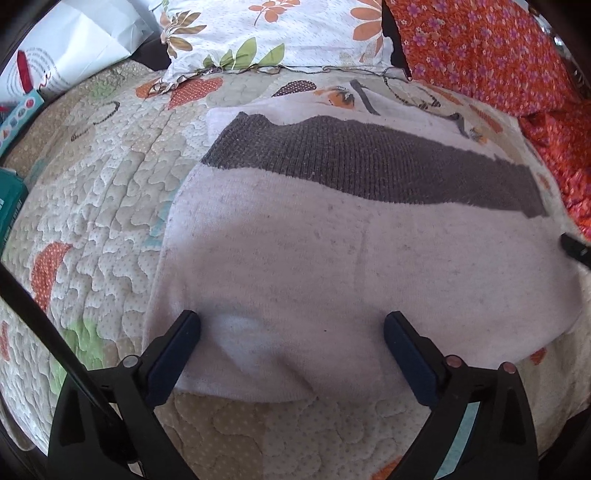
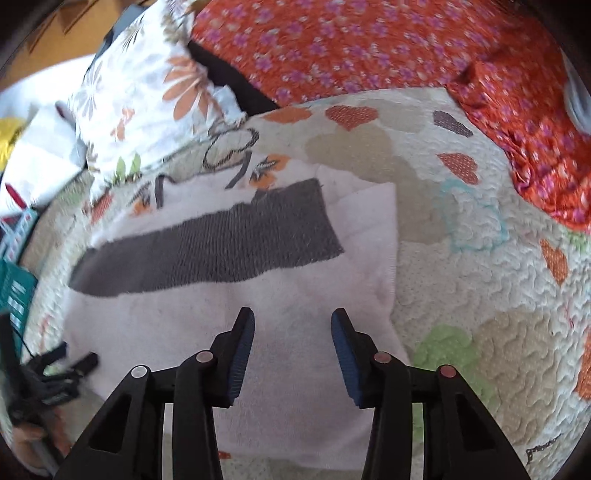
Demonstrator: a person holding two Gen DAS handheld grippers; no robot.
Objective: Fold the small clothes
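Note:
A small pale pink garment [image 1: 332, 266] with a dark grey knitted band [image 1: 369, 162] lies folded flat on a quilted bedspread [image 1: 103, 206]. My left gripper [image 1: 291, 325] hovers over its near edge, jaws wide open and nothing pinched between them. In the right wrist view the same garment [image 2: 184, 317] and grey band [image 2: 221, 243] lie ahead. My right gripper [image 2: 292, 321] stands open above the pink cloth, near its right edge, with nothing between its fingers. The left gripper [image 2: 62, 369] shows at the lower left of that view.
A white pillow with orange flowers [image 1: 273, 33] and an orange floral cloth [image 1: 480, 51] lie at the far side. A white bag [image 1: 74, 48] and teal boxes [image 1: 11, 206] sit at the left. Bare quilt [image 2: 480, 295] spreads right of the garment.

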